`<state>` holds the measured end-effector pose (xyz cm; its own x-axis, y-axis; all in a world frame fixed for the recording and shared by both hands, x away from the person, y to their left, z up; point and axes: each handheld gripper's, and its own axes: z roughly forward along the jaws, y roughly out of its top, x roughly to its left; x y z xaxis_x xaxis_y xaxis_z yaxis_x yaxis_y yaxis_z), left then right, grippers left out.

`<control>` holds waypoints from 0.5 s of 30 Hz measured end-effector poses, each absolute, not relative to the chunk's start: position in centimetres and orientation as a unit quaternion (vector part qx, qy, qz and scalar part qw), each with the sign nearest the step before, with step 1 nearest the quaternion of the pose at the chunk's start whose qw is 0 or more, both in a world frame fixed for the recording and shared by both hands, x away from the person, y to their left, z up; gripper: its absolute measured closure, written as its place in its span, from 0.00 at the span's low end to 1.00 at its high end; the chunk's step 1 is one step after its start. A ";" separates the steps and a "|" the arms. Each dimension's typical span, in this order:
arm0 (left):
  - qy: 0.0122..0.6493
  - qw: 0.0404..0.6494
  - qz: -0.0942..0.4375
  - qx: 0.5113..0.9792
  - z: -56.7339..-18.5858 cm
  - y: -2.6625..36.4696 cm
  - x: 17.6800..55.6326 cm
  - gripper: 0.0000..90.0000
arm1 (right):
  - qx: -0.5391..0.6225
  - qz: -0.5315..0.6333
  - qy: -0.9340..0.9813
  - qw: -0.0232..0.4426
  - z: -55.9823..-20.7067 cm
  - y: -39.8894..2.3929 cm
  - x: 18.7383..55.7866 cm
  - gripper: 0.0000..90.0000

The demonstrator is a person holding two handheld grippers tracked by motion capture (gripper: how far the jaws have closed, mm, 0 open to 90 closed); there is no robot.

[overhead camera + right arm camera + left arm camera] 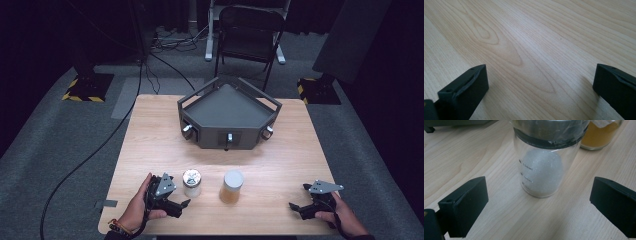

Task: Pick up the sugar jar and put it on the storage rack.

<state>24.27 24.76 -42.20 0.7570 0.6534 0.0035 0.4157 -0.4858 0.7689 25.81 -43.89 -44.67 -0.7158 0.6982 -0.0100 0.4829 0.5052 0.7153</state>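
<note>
A clear glass jar (191,183) with a metal lid holds white grains and stands on the wooden table (150,130). In the left gripper view the glass jar (543,167) rises just ahead of my open jaws, apart from both. My left gripper (180,202) sits beside it at the front left. A second jar (232,186) with a pale lid and yellow-orange powder stands to the right, and this yellow jar (601,135) peeks in behind. My right gripper (299,198) rests open near the front right edge over bare wood (529,50).
A dark grey angular tray-box (229,114) with knobbed drawers on its front stands at the table's far middle. A black folding chair (248,35) is behind the table. Cables run across the grey floor at left.
</note>
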 end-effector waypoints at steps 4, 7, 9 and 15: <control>0.312 0.397 0.150 0.850 -42.2 24.5 24.5 0.01 | 0.346 0.358 0.854 0.150 -44.7 -43.9 25.8 0.00; 0.312 0.396 0.150 0.850 -42.1 24.5 24.7 0.01 | 0.346 0.358 0.854 0.150 -44.7 -43.9 25.8 0.00; 0.314 0.396 0.147 0.850 -42.1 24.5 24.9 0.01 | 0.346 0.358 0.854 0.150 -44.7 -43.9 25.8 0.00; 0.313 0.396 0.144 0.851 -42.1 24.3 25.2 0.02 | 0.346 0.358 0.854 0.150 -44.7 -43.9 25.8 0.00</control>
<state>25.21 24.32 -42.14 0.7618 0.6478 -0.0028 0.4188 -0.4892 0.7650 25.82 -43.89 -44.67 -0.7158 0.6983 -0.0097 0.4830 0.5051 0.7153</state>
